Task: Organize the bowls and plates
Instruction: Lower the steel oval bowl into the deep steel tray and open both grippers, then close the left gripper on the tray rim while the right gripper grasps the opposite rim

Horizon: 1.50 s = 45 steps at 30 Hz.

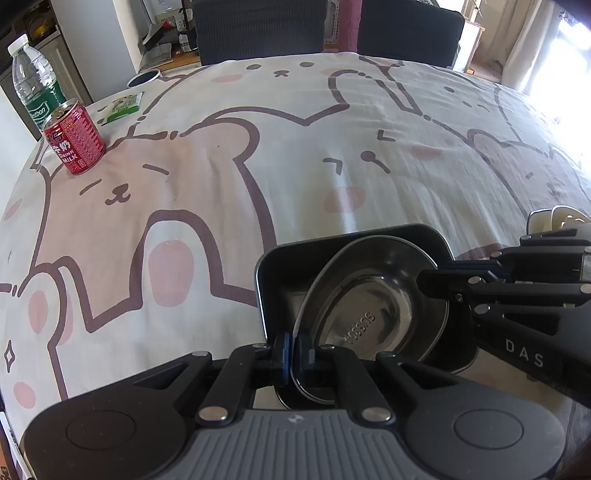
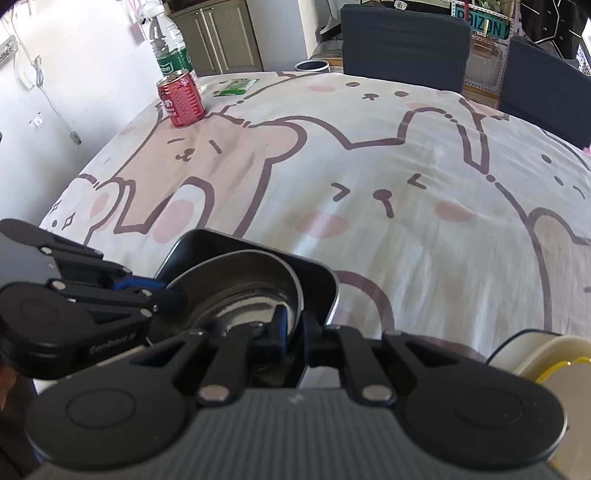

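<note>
A round steel bowl (image 1: 369,306) (image 2: 240,284) lies tilted inside a black square tray (image 1: 280,266) (image 2: 317,273) at the near edge of the table. My left gripper (image 1: 293,350) (image 2: 177,295) is shut on the bowl's near rim, which passes between its blue pads. Coming in from the right side, my right gripper (image 2: 295,326) (image 1: 421,282) is shut on the tray's wall. The bowl's rim runs right beside that grip, and I cannot tell whether it is pinched too.
A bear-print cloth (image 1: 295,147) covers the table. A red milk can (image 1: 75,140) (image 2: 181,98), a water bottle (image 1: 33,77) (image 2: 168,48) and a green packet (image 1: 122,107) stand at the far left. Cream dishes (image 2: 554,358) (image 1: 554,218) sit to the right. Two dark chairs (image 1: 258,29) stand beyond.
</note>
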{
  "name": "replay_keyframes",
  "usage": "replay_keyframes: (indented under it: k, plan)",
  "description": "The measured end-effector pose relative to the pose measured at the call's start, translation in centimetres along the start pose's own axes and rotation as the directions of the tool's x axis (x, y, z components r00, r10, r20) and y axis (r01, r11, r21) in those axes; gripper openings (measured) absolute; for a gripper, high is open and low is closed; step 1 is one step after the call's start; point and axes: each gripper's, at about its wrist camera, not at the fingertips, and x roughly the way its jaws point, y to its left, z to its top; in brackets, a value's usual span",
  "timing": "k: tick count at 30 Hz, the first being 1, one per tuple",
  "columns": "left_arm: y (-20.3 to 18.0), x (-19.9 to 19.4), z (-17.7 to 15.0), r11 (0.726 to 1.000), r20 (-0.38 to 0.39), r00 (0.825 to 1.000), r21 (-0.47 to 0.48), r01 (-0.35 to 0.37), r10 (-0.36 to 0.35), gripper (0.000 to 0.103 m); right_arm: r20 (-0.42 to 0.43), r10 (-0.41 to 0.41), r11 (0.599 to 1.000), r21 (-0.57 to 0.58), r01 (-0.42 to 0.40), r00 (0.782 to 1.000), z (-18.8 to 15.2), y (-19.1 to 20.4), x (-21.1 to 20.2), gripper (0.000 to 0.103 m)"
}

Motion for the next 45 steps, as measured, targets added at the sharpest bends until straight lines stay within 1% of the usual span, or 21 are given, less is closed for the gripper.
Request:
replay_keyframes:
  k: [5, 10, 13, 15, 16, 17, 18, 19, 20, 21, 23, 24, 27, 30, 31, 33, 38, 43, 45]
  plan:
    - [0.1, 0.2, 0.0, 1.0, -0.003, 1.0, 0.001, -0.001, 0.001, 0.006, -0.003, 0.0, 1.0, -0.01, 0.0, 1.0, 0.0, 0.0, 0.1, 0.011]
    - [0.4, -0.2, 0.1, 1.0, 0.0, 1.0, -0.006, 0.012, -0.012, 0.007, -0.004, 0.011, 1.0, -0.01, -0.011, 1.0, 0.1, -0.1, 0.2, 0.012]
    - [0.6, -0.5, 0.0, 1.0, 0.006, 1.0, -0.016, 0.025, -0.025, 0.009, 0.003, 0.022, 1.0, -0.001, -0.022, 1.0, 0.1, -0.3, -0.2, 0.017]
    - [0.7, -0.9, 0.0, 0.999, 0.016, 0.999, -0.021, 0.042, -0.042, 0.015, 0.009, 0.046, 0.999, 0.004, -0.046, 0.999, 0.1, -0.3, -0.6, 0.03]
    - [0.8, -1.1, 0.0, 0.998, 0.022, 0.998, -0.024, 0.052, -0.051, 0.018, 0.014, 0.056, 0.998, 0.005, -0.056, 0.998, 0.1, -0.3, -0.8, 0.033]
    - [0.8, -1.3, 0.0, 0.998, 0.028, 0.998, -0.027, 0.059, -0.058, 0.022, 0.021, 0.062, 0.998, 0.005, -0.063, 0.998, 0.1, -0.3, -1.1, 0.039]
    - [0.8, -1.6, 0.0, 0.997, 0.035, 0.997, -0.03, 0.067, -0.066, 0.025, 0.029, 0.059, 0.998, 0.005, -0.059, 0.998, 0.1, -0.3, -1.5, 0.049]
    - [0.8, -1.9, 0.0, 0.997, 0.042, 0.996, -0.034, 0.074, -0.073, 0.027, 0.036, 0.049, 0.999, 0.006, -0.049, 0.998, 0.0, -0.3, -1.9, 0.054]
    - [0.8, -2.1, 0.0, 0.996, 0.048, 0.996, -0.038, 0.082, -0.08, 0.033, 0.045, 0.045, 0.999, 0.005, -0.045, 0.998, 0.0, -0.4, -2.3, 0.057]
    - [0.8, -2.4, 0.0, 0.996, 0.057, 0.995, -0.038, 0.083, -0.081, 0.042, 0.053, 0.049, 0.999, 0.007, -0.049, 0.997, 0.0, -0.5, -2.6, 0.057]
    - [0.8, -3.2, 0.0, 0.997, 0.088, 0.994, -0.03, 0.067, -0.064, 0.052, 0.065, 0.053, 0.998, 0.029, -0.055, 0.997, -0.2, -1.1, -3.2, 0.058]
    - [0.8, -3.5, 0.1, 0.997, 0.104, 0.993, -0.028, 0.066, -0.063, 0.054, 0.07, 0.049, 0.998, 0.041, -0.052, 0.996, -0.3, -1.4, -3.5, 0.058]
    - [1.6, -4.0, 0.3, 0.996, 0.127, 0.99, -0.049, 0.075, -0.068, 0.054, 0.081, 0.03, 0.996, 0.076, -0.036, 0.996, -0.6, -2.2, -4.1, 0.057]
    - [2.5, -3.8, 0.5, 0.995, 0.125, 0.991, -0.076, 0.065, -0.055, 0.053, 0.076, 0.023, 0.993, 0.115, -0.032, 0.997, -1.0, -3.1, -4.4, 0.056]
    - [2.9, -3.7, 0.6, 0.995, 0.123, 0.991, -0.085, 0.059, -0.048, 0.053, 0.07, 0.022, 0.992, 0.126, -0.03, 0.997, -1.2, -3.4, -4.4, 0.054]
    - [3.6, -3.4, 0.7, 0.994, 0.114, 0.993, -0.103, 0.047, -0.035, 0.053, 0.046, 0.022, 0.99, 0.138, -0.028, 0.999, -1.4, -3.8, -4.2, 0.039]
    - [4.7, -2.3, 0.9, 0.993, 0.079, 0.997, -0.119, 0.007, 0.002, 0.053, 0.004, 0.037, 0.985, 0.166, -0.037, 0.999, -1.9, -4.4, -3.1, 0.026]
    - [4.9, -1.7, 0.8, 0.994, 0.061, 0.998, -0.113, 0.005, 0.002, 0.053, -0.015, 0.072, 0.982, 0.178, -0.068, 0.997, -1.9, -4.3, -2.3, 0.02]
    - [4.8, -1.6, 0.8, 0.994, 0.057, 0.998, -0.106, 0.003, 0.003, 0.053, -0.025, 0.07, 0.983, 0.172, -0.065, 0.997, -1.9, -4.2, -2.1, 0.013]
